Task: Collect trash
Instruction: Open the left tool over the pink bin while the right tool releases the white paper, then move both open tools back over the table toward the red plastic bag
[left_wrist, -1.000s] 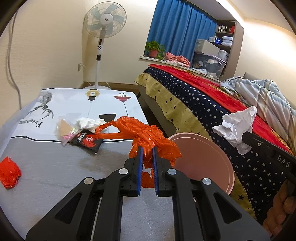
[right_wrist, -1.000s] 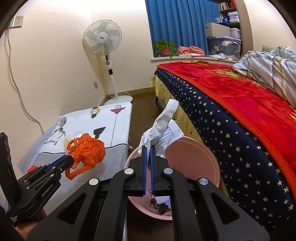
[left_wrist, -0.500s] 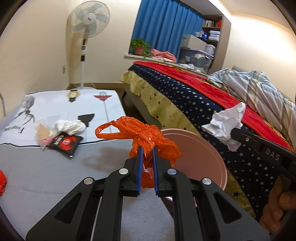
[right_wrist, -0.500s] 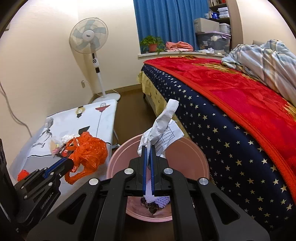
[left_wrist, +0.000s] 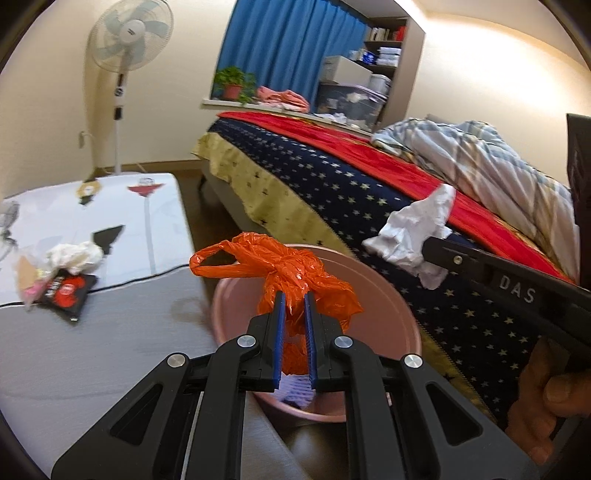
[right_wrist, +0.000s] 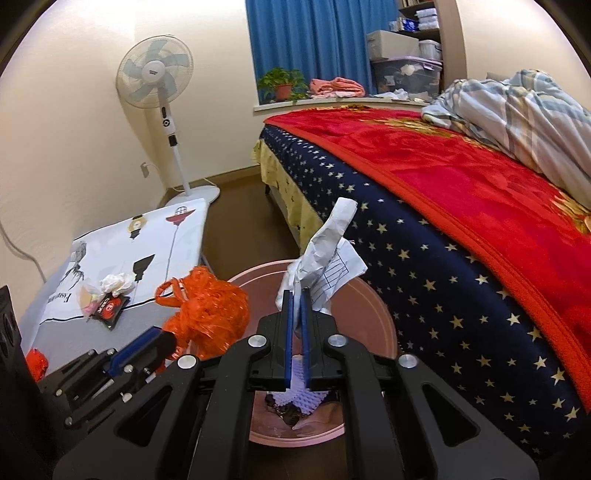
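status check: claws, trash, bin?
Left claw shut on orange bag, above pink bin. Right claw opening, crumpled paper between pads, above bin. Path clear.

A home bedroom: a bed (right_wrist: 424, 206) w/ a red blanket (right_wrist: 461, 173) and rumpled plaid quilt (right_wrist: 517, 110) fills the right side. Blue curtains (right_wrist: 314, 44), a potted plant (right_wrist: 282, 83) on the sill, a pedestal fan (right_wrist: 162, 85) and shelves (left_wrist: 384, 40) w/ storage boxes line the walls.

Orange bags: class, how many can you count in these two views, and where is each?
2: one orange bag in the left hand-held gripper over the pink bin; one on the table's near edge. Others may be hidden.
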